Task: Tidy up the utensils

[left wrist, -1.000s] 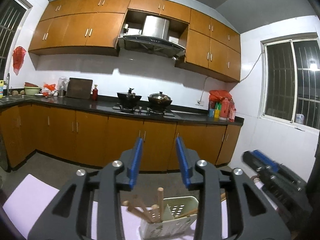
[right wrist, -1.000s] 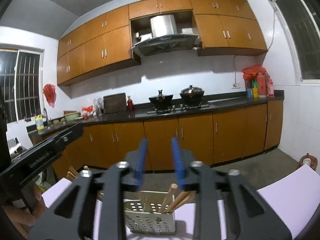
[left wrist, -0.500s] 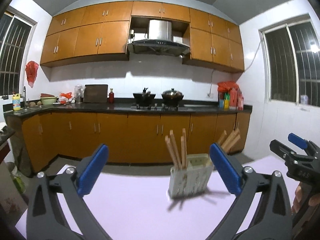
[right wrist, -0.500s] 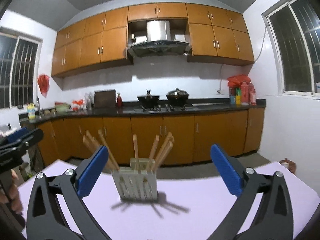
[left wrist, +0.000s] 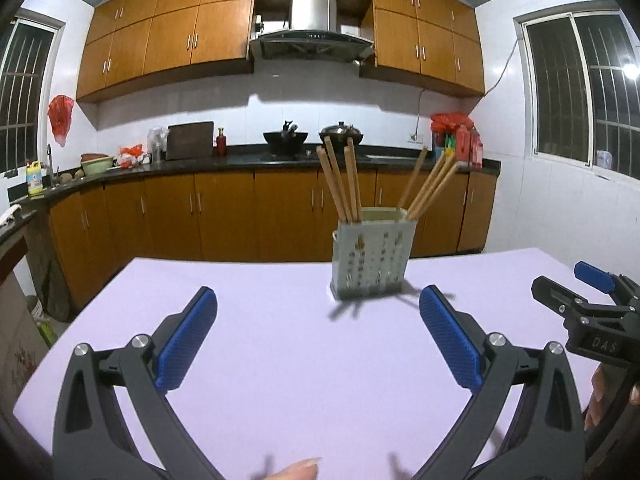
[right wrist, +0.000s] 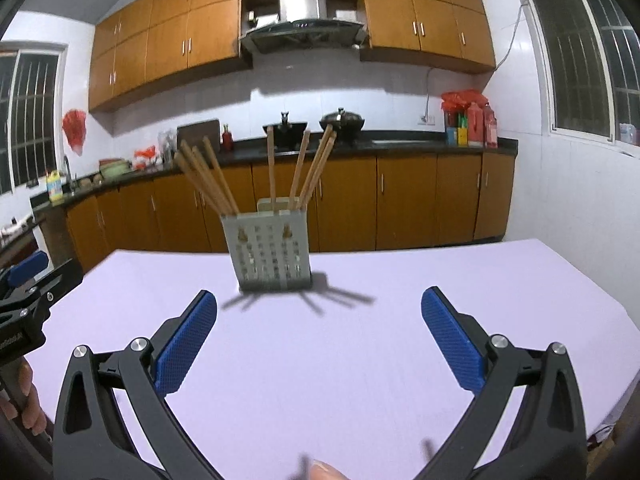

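The left hand-held gripper [left wrist: 318, 336] has its jaws spread wide and holds nothing. The right hand-held gripper [right wrist: 319, 336] is equally wide open and also empty. Both hover above the lilac table [left wrist: 304, 364]. Ahead, the perforated holder [right wrist: 272, 254] stands upright on it, with wooden chopsticks [right wrist: 208, 180] leaning outward inside.

Both views are bright and evenly lit from overhead, while the windows [left wrist: 580, 92] are dark. The lilac table [left wrist: 280, 360] reads clean, without glare. Ahead of each gripper, the utensil holder [right wrist: 272, 256] is slightly smeared by motion blur and casts soft, spidery shadows of its chopsticks [right wrist: 208, 180] towards the gripper [right wrist: 319, 334]. Fisheye distortion bows the wall cabinets [left wrist: 168, 36] and counter line, and black vignetting fills the corners. A fingertip [left wrist: 298, 470] at the bottom edge is blurred.
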